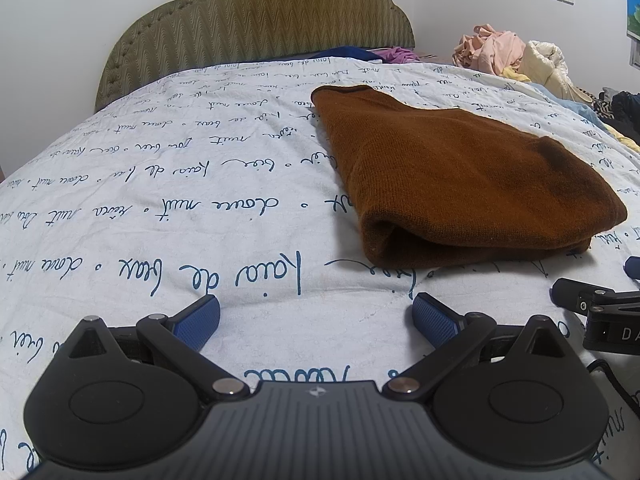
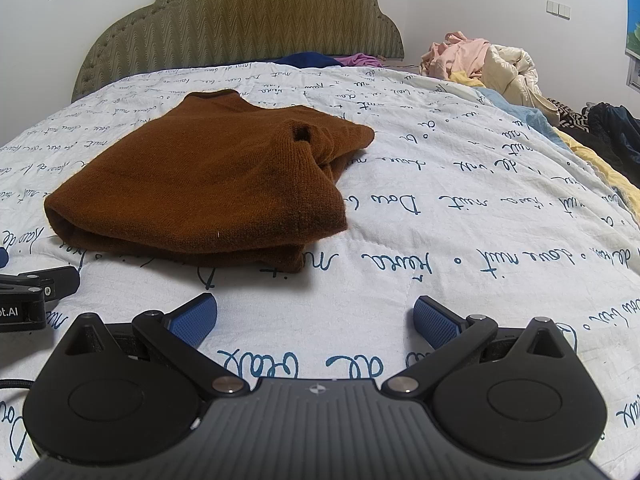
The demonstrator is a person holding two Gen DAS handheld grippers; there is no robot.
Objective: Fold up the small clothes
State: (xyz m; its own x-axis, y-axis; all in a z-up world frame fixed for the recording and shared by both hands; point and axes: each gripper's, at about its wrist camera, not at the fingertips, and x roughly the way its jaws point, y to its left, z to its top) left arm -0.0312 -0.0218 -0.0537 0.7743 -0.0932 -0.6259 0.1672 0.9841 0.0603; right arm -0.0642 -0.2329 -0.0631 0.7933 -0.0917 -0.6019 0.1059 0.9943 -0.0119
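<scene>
On the bed's script-printed quilt [image 1: 160,208] lies a folded brown sweater [image 1: 460,184], at one o'clock from the left claw [image 1: 316,318] and eleven o'clock from the right claw [image 2: 315,318]. Both claws are released, blue pads spread wide, empty, low over the quilt. A heap of clothes [image 2: 480,60] sits at two o'clock beside the headboard [image 2: 240,20].

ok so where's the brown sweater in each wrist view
Left wrist view: the brown sweater lies right of centre on the script-print bedspread, ahead of the open left gripper.
Right wrist view: it lies left of centre, ahead of the open right gripper.
Shared landmark: the olive headboard behind the bed.
</scene>
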